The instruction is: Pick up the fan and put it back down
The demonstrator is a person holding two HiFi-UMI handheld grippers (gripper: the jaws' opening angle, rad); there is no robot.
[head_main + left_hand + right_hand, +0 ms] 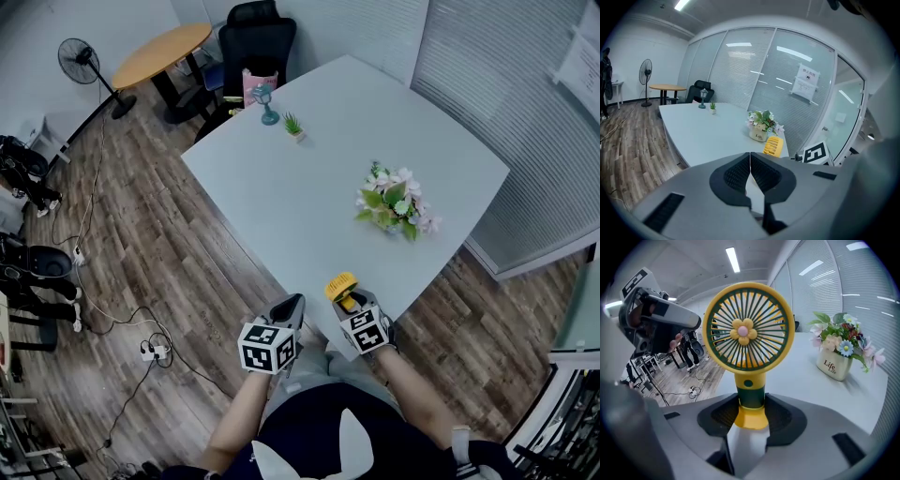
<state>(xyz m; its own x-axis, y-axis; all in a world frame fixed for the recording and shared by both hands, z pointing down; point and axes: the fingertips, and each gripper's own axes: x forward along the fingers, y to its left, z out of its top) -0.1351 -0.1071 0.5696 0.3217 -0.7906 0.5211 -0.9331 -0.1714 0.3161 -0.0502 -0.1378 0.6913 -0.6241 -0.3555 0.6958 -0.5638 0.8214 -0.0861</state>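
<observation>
The fan [749,329] is small and yellow, with a round grille, a flower-shaped hub and a green-and-yellow handle. It stands upright over the near corner of the pale table [309,178]. My right gripper [751,404] is shut on the handle, one pad on each side. Whether the base touches the table I cannot tell. In the head view the fan [341,286] sticks out ahead of the right gripper [349,302]. My left gripper [292,305] hovers just left of it at the table's edge, and in its own view the left gripper [750,161] is shut on nothing, with the fan [773,146] to its right.
A white pot of flowers [394,202] stands mid-table beyond the fan. A tiny potted plant [293,125] and a teal ornament [266,103] sit at the far end. A black chair [255,42], a round wooden table [161,52], a floor fan [86,64] and floor cables [150,349] lie to the left.
</observation>
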